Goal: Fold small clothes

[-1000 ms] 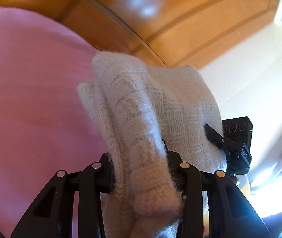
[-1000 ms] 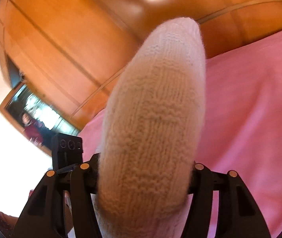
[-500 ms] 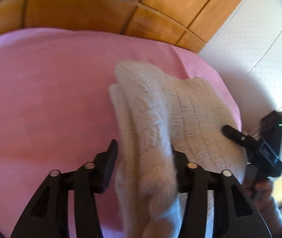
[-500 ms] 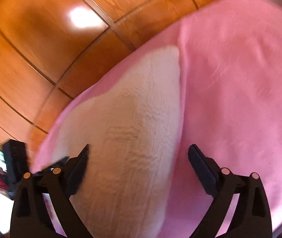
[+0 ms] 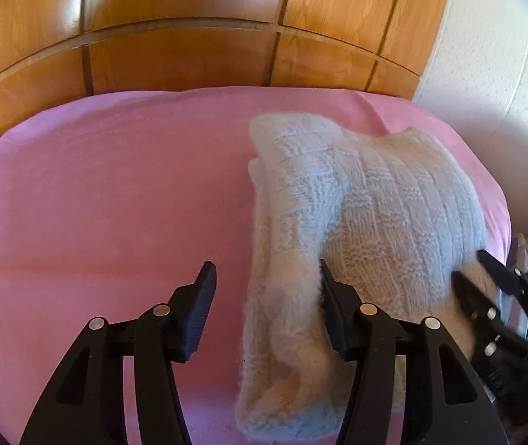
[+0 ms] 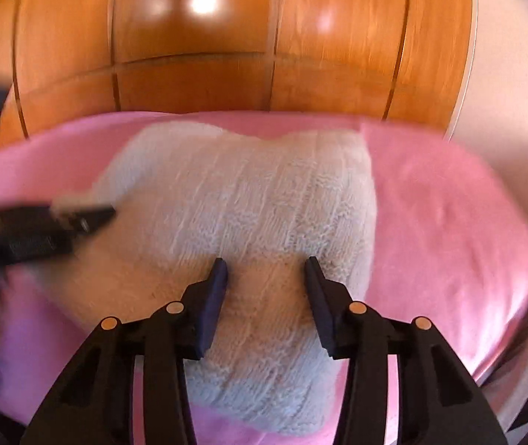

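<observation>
A white knit garment (image 5: 375,204) lies folded on the pink bed cover (image 5: 97,193). My left gripper (image 5: 266,278) stands at its near left edge with the jaws opening. That edge touches the right finger (image 5: 332,296), while the left finger (image 5: 201,296) is clear of the cloth. In the right wrist view the same garment (image 6: 256,185) fills the middle. My right gripper (image 6: 266,270) sits over its near part with the jaws closing, and a ridge of knit fills the gap between the pads. The left wrist view shows this right gripper (image 5: 481,274) at the garment's right edge.
A wooden panelled headboard (image 5: 190,55) rises behind the bed. A pale wall (image 5: 494,74) stands to the right. Open pink cover lies left of the garment. The right wrist view is blurred, and the left gripper (image 6: 78,218) shows there as a dark smear.
The garment hung in the air from both grippers; now it lies on the bed. The left jaws have let go and widened. The right jaws opened wide, dropped, then narrowed over the knit.
</observation>
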`<state>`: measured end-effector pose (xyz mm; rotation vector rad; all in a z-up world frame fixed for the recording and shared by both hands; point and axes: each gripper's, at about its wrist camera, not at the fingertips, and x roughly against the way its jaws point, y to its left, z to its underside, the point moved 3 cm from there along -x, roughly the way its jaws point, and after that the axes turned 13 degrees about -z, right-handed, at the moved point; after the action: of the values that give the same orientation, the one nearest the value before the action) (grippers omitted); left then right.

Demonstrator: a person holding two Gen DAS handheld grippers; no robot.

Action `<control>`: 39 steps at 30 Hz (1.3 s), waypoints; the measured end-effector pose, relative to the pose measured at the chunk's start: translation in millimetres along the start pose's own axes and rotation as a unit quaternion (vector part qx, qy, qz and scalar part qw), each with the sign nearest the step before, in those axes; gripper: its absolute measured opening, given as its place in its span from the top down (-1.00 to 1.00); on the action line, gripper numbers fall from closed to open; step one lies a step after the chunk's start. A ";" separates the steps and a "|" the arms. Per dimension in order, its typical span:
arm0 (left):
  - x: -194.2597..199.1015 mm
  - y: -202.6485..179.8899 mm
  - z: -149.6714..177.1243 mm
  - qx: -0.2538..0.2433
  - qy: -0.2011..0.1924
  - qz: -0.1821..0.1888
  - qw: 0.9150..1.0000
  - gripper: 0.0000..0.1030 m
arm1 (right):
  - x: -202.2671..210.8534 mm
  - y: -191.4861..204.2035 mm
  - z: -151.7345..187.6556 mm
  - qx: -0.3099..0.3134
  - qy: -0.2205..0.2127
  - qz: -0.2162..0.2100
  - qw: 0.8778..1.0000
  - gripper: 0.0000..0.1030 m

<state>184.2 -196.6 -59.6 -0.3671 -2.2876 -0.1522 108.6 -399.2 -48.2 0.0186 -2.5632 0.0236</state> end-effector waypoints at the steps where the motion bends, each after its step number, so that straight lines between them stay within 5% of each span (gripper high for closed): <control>1: 2.6 1.1 -0.9 0.004 -0.001 -0.004 1.000 -0.05 | 1.2 1.9 0.3 -0.006 -0.003 0.002 1.000 0.16; 6: 15.2 -3.8 -3.8 0.000 -0.020 -0.033 0.999 -0.18 | 9.1 1.3 2.2 -0.019 -0.008 0.003 1.000 0.09; 12: 31.6 -6.8 0.1 -0.004 -0.034 -0.038 0.999 -0.18 | 25.6 -2.4 -1.5 -0.038 -0.006 -0.012 0.999 -0.34; 23: 39.4 -9.1 8.0 -0.004 -0.037 -0.042 0.998 -0.19 | 56.5 -9.3 -5.6 -0.078 -0.015 -0.016 0.997 -0.38; 28: 20.7 -8.8 12.8 -0.003 -0.012 -0.040 0.999 -0.33 | 14.3 -11.1 18.2 -0.091 0.058 -0.012 0.994 -0.40; 35: 27.4 4.6 12.6 0.021 -0.017 -0.029 0.999 -0.51 | 34.1 -18.7 9.9 -0.121 0.032 -0.021 0.992 -0.46; 39: 43.1 18.0 14.0 0.031 -0.032 -0.042 0.998 -0.59 | 60.4 -18.6 -6.5 -0.123 -0.003 0.017 0.992 -0.82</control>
<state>152.3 -167.2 -37.4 -0.2470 -2.3671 -0.1122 62.0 -418.2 -9.5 -0.1196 -2.5538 -0.2798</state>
